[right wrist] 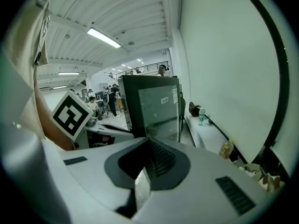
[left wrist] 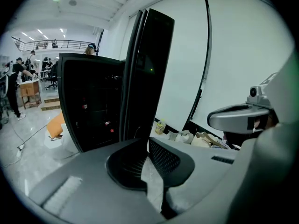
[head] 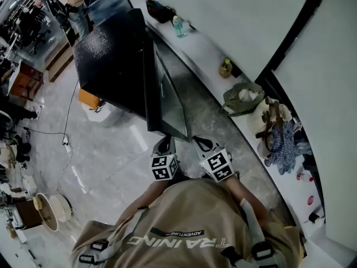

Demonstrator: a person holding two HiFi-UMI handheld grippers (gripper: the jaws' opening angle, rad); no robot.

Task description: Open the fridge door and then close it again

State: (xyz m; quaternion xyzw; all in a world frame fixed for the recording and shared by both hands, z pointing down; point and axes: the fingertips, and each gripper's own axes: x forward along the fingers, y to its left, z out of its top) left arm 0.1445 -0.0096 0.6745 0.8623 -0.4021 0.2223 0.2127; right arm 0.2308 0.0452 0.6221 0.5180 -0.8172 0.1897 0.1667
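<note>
Bright even indoor light, ceiling strip lights, fisheye edges, slightly soft focus

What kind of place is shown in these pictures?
Probably a large open workshop hall: a black fridge on a polished floor, people at desks behind it, a railed gallery above.

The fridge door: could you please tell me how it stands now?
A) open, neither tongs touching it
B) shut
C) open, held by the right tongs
A: the fridge door stands swung out, and the left tongs and right tongs are both short of it.
</note>
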